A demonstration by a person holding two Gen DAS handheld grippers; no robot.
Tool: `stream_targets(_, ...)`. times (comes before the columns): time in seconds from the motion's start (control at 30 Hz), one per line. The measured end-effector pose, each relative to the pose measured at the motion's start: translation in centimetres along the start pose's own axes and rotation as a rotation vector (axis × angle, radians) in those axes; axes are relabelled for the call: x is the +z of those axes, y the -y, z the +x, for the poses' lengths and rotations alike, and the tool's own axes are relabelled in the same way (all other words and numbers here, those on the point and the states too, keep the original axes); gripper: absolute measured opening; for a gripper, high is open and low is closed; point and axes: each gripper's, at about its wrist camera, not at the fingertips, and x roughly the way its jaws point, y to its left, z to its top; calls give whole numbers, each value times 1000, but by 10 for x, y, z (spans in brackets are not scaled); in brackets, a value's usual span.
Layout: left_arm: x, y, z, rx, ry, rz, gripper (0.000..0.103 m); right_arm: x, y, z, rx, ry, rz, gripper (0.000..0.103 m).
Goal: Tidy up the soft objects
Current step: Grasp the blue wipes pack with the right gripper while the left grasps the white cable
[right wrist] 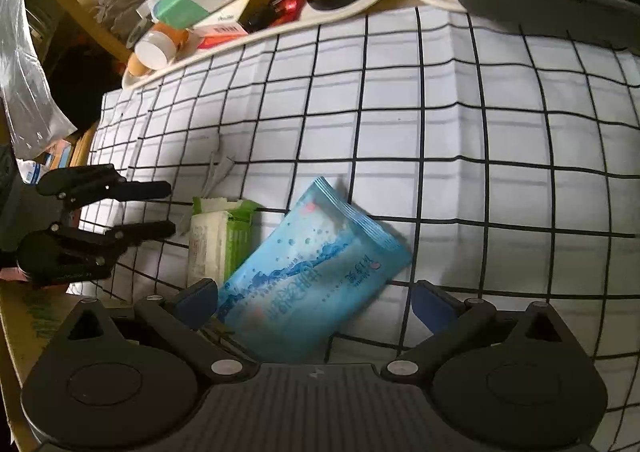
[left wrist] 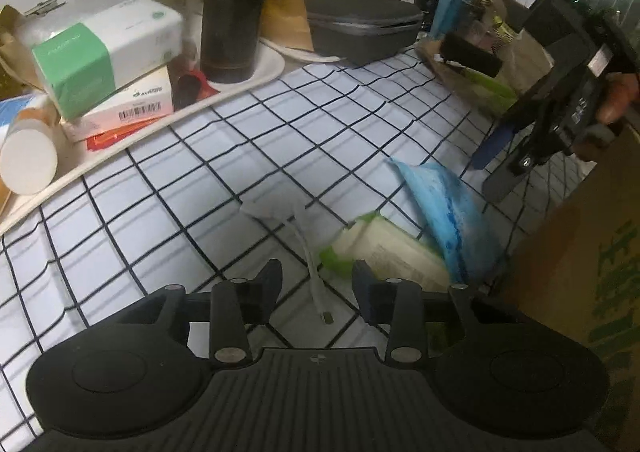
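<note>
A blue soft wipes pack (right wrist: 312,272) lies tilted on the checked cloth (right wrist: 440,132), leaning on a green and white tissue pack (right wrist: 220,240). My right gripper (right wrist: 316,304) is open, its fingers to either side of the blue pack's near end, not touching it that I can see. My left gripper (left wrist: 316,284) is open above the cloth, with the green pack (left wrist: 384,248) and blue pack (left wrist: 444,208) just ahead to its right. The right gripper (left wrist: 504,168) shows in the left wrist view, and the left gripper (right wrist: 160,208) in the right wrist view.
A white cable (left wrist: 312,268) lies on the cloth under the left gripper. A white tray (left wrist: 264,64) holds a dark bottle (left wrist: 236,4), tissue boxes (left wrist: 100,48) and a white jar. A grey zip case (left wrist: 364,28) stands behind. A cardboard box (left wrist: 580,272) is at right.
</note>
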Motion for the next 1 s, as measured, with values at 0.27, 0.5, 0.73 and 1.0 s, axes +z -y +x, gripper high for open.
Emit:
stream_targets(0.27,-2,-4,13,8,-57,29,32,8,9,21,22,-93,37,102)
stream_targets(0.5,-5,9,15,51,-52,131,28,19,-1,27,40,-60,-5,100)
stream_targets(0.73,-6,12,16,26,-50,135,11,27,-28,33,-41,26,-193,77)
stream_targets(1.0,-5,2,11,166,-54,137,9,28,-51,27,-275,142,-408,55)
